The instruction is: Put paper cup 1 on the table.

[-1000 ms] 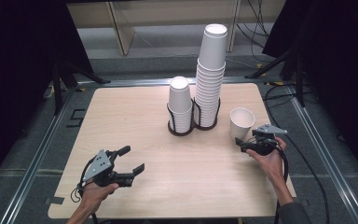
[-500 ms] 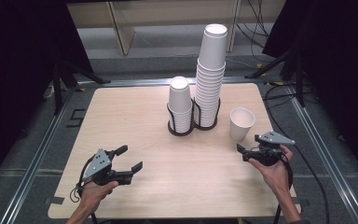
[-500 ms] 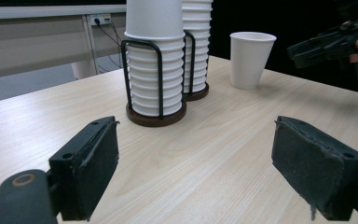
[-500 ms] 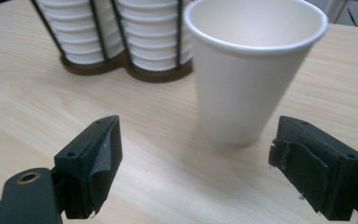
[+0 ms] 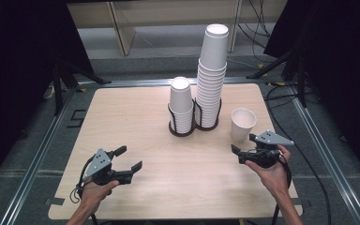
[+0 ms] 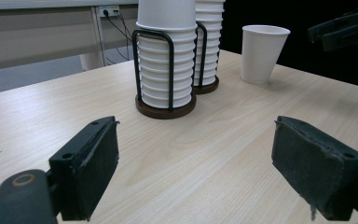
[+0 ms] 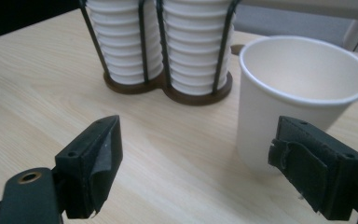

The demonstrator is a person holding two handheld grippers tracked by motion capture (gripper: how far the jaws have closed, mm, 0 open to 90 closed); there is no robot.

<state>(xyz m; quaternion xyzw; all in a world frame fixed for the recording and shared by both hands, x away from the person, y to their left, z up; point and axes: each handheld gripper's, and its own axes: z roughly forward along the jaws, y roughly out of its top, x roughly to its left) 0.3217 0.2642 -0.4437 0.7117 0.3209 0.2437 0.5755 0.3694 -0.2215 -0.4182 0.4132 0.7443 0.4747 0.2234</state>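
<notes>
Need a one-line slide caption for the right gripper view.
Open right gripper facing a single upright paper cup on the wooden table, two racked cup stacks behind.

Bare tabletop [image 7: 168, 163] is left between the right gripper [image 7: 193, 161] fingers, while the single paper cup [image 7: 298, 98] stands just ahead of one finger. Beyond the fingertips, passage is blocked by two cup stacks [image 7: 161, 42] in wire holders.

Looked like a lab or recording studio: black curtains [image 5: 23, 61] around a lone wooden worktop [image 5: 136, 117], metal floor rails [image 5: 42, 154], loose cables [image 5: 258, 18], stand legs [image 5: 58, 89] nearby
</notes>
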